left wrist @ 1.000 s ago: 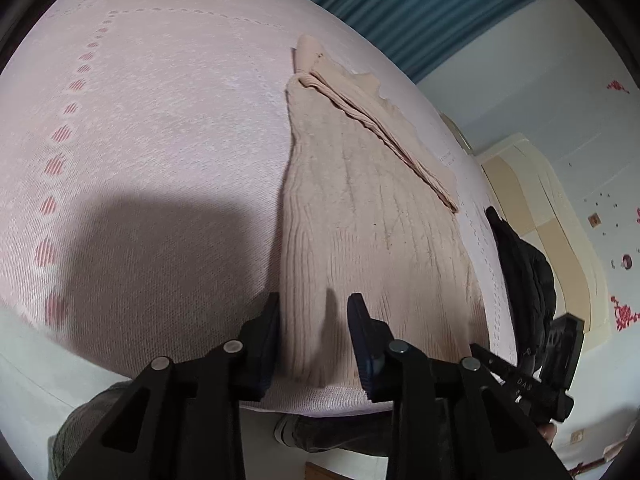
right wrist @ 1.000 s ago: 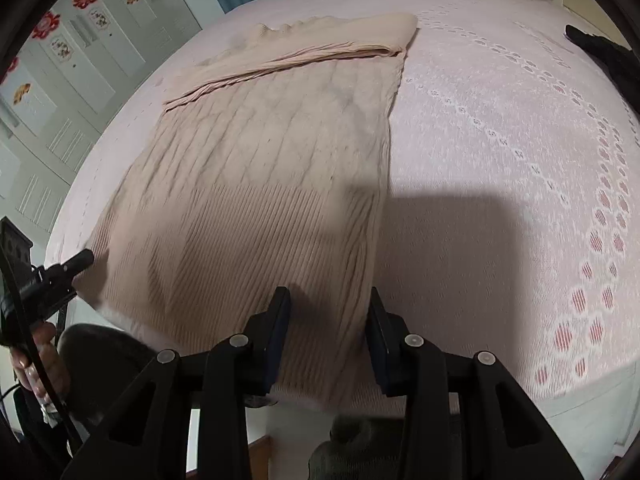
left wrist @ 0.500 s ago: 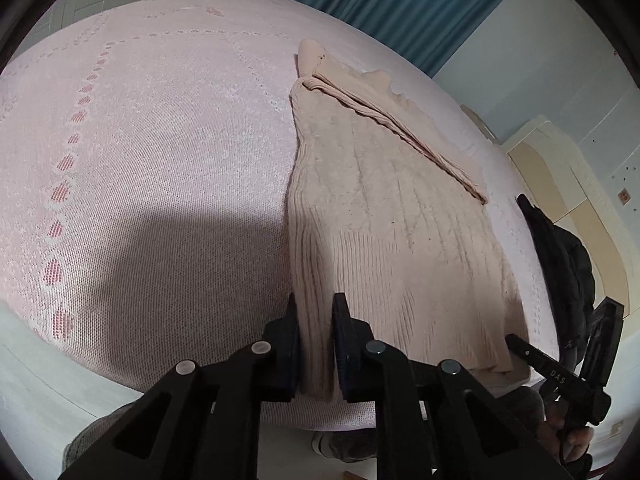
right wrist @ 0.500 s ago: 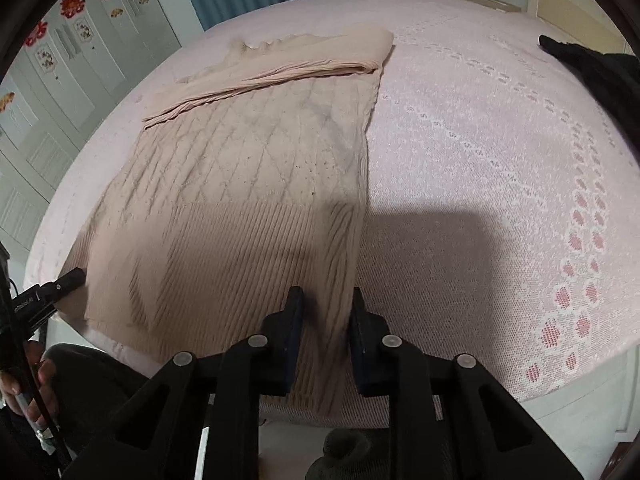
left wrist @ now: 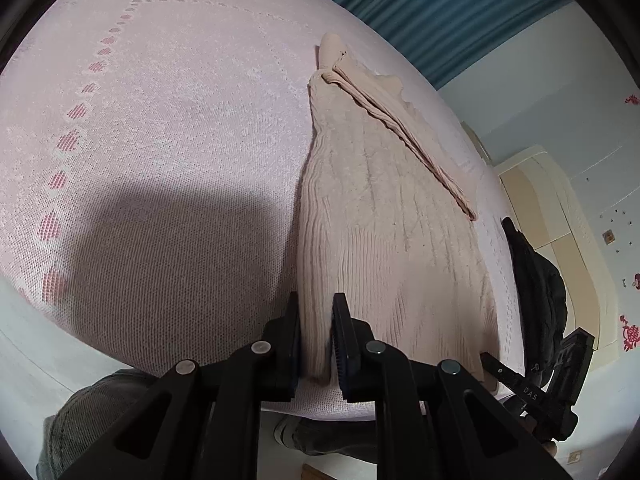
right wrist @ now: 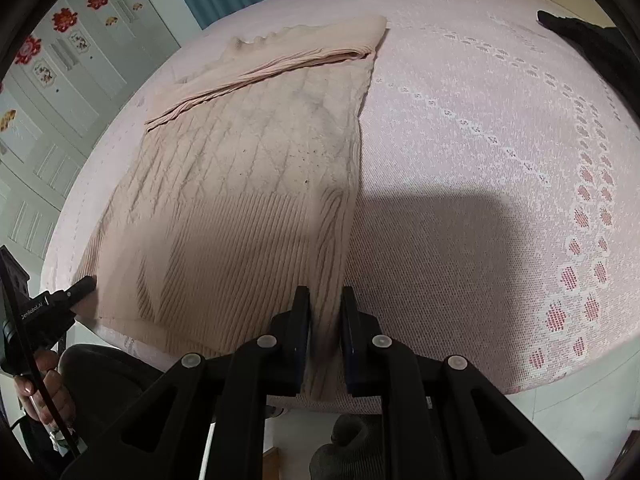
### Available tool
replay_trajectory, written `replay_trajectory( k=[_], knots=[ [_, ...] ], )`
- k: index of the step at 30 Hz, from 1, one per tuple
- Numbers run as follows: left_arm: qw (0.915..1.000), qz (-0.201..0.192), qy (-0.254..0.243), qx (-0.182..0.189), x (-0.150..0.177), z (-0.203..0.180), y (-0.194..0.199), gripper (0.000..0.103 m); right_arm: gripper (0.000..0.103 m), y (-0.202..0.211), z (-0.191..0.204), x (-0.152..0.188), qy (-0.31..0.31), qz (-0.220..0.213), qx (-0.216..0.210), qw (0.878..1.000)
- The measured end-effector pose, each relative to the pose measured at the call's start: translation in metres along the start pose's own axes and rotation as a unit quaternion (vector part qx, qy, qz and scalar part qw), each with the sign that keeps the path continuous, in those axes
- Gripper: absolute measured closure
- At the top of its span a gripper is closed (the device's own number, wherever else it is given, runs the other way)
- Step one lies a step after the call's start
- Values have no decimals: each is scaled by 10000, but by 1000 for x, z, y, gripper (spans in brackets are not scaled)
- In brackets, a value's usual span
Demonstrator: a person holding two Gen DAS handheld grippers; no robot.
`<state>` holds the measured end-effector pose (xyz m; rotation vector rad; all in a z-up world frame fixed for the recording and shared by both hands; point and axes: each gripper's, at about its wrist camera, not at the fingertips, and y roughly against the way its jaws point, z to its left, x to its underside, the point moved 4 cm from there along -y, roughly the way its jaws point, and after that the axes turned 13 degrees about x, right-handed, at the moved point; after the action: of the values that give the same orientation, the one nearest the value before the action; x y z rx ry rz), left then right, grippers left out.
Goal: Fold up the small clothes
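A beige knitted sweater (right wrist: pixel 248 184) lies flat on the bed (right wrist: pixel 480 120), spread over a pink bedspread with a dotted rose pattern near its edge. The ribbed hem is at the near edge of the bed, and the sleeves (right wrist: pixel 280 68) are folded across the top, by the collar.

The left gripper (left wrist: pixel 314 340) is closed on the hem at the sweater's left bottom corner, the knit bunched into a ridge between its black fingers (left wrist: pixel 286 344). The right gripper (right wrist: pixel 325 332) pinches the opposite bottom corner the same way, with a fold of ribbed fabric standing up between its fingers (right wrist: pixel 352 336). Each gripper shows at the edge of the other's view, at its own corner of the hem.

A dark garment (left wrist: pixel 536 280) lies on the bed to the right of the sweater, apart from it. Teal curtains (left wrist: pixel 440 8) hang behind the bed. Pale cupboard doors (right wrist: pixel 60 80) with red paper decorations stand on the left side of the room. Both grippers throw broad shadows on the bedspread beside the sweater.
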<state>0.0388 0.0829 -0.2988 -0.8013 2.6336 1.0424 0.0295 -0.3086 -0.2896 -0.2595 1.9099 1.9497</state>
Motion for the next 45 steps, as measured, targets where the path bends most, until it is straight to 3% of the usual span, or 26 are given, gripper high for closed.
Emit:
replay_trajectory(
  k=[3,8,24,45],
  knots=[
    [10000,-37,2,62,0,-1,1,95,97,1,-1,0,-42,-28,-151,9999],
    [9995,-183,-47,269,-3,-7,8,96,98,12,-5,-3,-175,-291,-425,9985],
    [9987,-472,-76,158,-24,-31,36,97,99,50,-13,-19,-600,-623,-676,9940],
    [9975,-691,-140,-38,-72,-66,39,97,99,78,-12,-77,-1090,-839,-857,9868]
  ],
)
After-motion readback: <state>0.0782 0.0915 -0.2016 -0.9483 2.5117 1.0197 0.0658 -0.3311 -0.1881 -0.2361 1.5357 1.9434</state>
